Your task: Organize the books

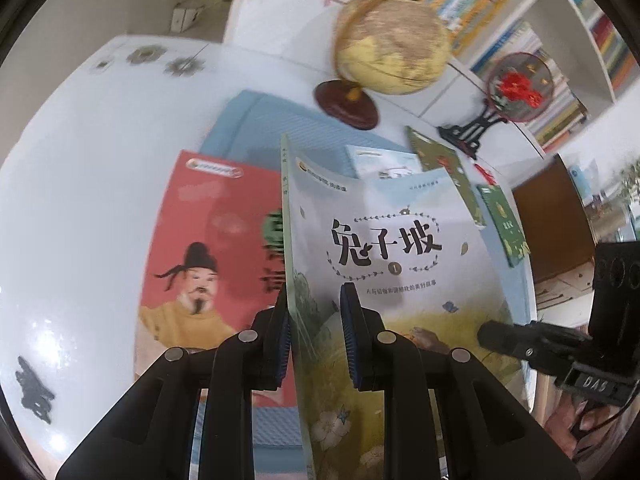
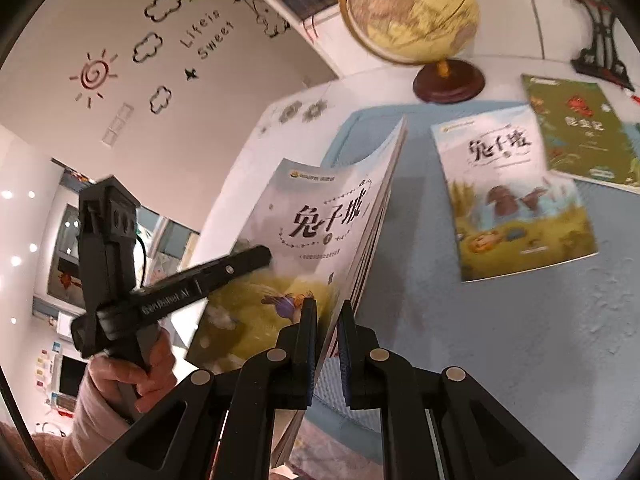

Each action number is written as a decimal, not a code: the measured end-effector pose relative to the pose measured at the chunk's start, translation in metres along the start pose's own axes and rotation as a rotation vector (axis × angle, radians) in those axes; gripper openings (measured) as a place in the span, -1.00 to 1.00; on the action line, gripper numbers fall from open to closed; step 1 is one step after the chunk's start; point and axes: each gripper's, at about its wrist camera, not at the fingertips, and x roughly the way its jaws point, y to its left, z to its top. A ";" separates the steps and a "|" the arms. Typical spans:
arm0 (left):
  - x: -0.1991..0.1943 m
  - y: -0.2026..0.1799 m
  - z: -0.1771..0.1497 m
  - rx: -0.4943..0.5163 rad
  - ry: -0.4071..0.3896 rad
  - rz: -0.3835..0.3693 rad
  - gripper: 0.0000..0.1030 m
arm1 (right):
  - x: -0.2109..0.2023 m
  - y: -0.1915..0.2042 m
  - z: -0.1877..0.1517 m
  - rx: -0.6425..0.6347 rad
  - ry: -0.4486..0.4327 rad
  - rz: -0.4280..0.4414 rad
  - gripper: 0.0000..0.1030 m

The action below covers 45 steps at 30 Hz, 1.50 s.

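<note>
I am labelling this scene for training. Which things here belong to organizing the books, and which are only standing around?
Belong to the job:
- grey rabbit book, held between left hand-held gripper and right hand-held gripper
- red book
- second rabbit book
- green insect book
- blue mat under them

Only standing around:
- globe
- red fan ornament
- wall stickers

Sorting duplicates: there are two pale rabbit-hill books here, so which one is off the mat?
The one clamped in both grippers' jaws, raised and tilted; its twin lies flat on the blue mat.
</note>
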 end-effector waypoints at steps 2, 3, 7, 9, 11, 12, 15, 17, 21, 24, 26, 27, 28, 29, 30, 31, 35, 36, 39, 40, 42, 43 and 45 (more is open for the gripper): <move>0.003 0.009 0.002 -0.004 0.006 0.006 -0.64 | 0.015 0.001 0.004 0.010 0.018 -0.001 -0.82; 0.005 0.015 0.005 -0.003 0.009 0.015 -0.64 | 0.021 0.003 0.006 0.013 0.021 0.001 -0.82; 0.010 0.030 0.012 -0.014 0.018 0.012 -0.64 | 0.038 0.011 0.016 0.002 0.021 -0.005 -0.82; 0.012 0.037 0.016 -0.016 0.018 0.010 -0.64 | 0.044 0.013 0.020 0.005 0.024 -0.005 -0.82; 0.014 0.044 0.020 -0.024 0.016 0.007 -0.64 | 0.051 0.015 0.023 0.005 0.029 -0.006 -0.81; 0.015 0.049 0.022 -0.031 0.017 0.004 -0.64 | 0.055 0.017 0.024 0.004 0.033 -0.008 -0.81; 0.020 0.062 0.027 -0.045 0.021 -0.005 -0.64 | 0.069 0.020 0.028 -0.001 0.047 -0.013 -0.80; 0.024 0.072 0.030 -0.055 0.024 -0.036 -0.64 | 0.077 0.020 0.028 0.004 0.054 -0.011 -0.80; 0.034 0.089 0.031 -0.078 0.055 -0.038 -0.64 | 0.095 0.009 0.025 0.068 0.073 0.001 -0.80; 0.039 0.095 0.030 -0.084 0.073 -0.027 -0.64 | 0.106 0.004 0.021 0.090 0.096 0.003 -0.80; 0.043 0.099 0.028 -0.097 0.088 -0.020 -0.59 | 0.111 0.002 0.019 0.100 0.108 0.003 -0.80; 0.044 0.102 0.029 -0.106 0.092 -0.015 -0.58 | 0.114 0.000 0.018 0.109 0.115 0.004 -0.80; 0.045 0.105 0.028 -0.120 0.094 -0.016 -0.57 | 0.116 -0.002 0.019 0.116 0.122 0.005 -0.80; 0.044 0.107 0.029 -0.131 0.088 -0.027 -0.57 | 0.119 -0.002 0.020 0.123 0.127 0.002 -0.80; 0.043 0.109 0.029 -0.138 0.083 -0.022 -0.57 | 0.121 -0.002 0.020 0.120 0.132 -0.009 -0.80; 0.042 0.111 0.029 -0.137 0.080 -0.017 -0.57 | 0.122 -0.002 0.021 0.118 0.138 -0.018 -0.80; 0.041 0.112 0.028 -0.135 0.080 -0.018 -0.53 | 0.124 -0.006 0.020 0.146 0.149 -0.011 -0.80; 0.041 0.111 0.027 -0.134 0.080 -0.012 -0.53 | 0.125 -0.006 0.020 0.144 0.152 -0.013 -0.79; 0.040 0.111 0.028 -0.131 0.084 -0.002 -0.53 | 0.126 -0.005 0.020 0.140 0.158 -0.019 -0.79; 0.040 0.111 0.027 -0.132 0.085 0.001 -0.52 | 0.129 -0.004 0.020 0.140 0.161 -0.019 -0.78; 0.038 0.111 0.026 -0.132 0.085 0.007 -0.52 | 0.136 -0.003 0.019 0.150 0.168 -0.010 -0.78; 0.038 0.112 0.026 -0.132 0.085 0.008 -0.52 | 0.137 -0.003 0.018 0.154 0.172 -0.007 -0.78; 0.037 0.113 0.025 -0.137 0.083 0.009 -0.52 | 0.138 -0.002 0.016 0.152 0.174 -0.007 -0.77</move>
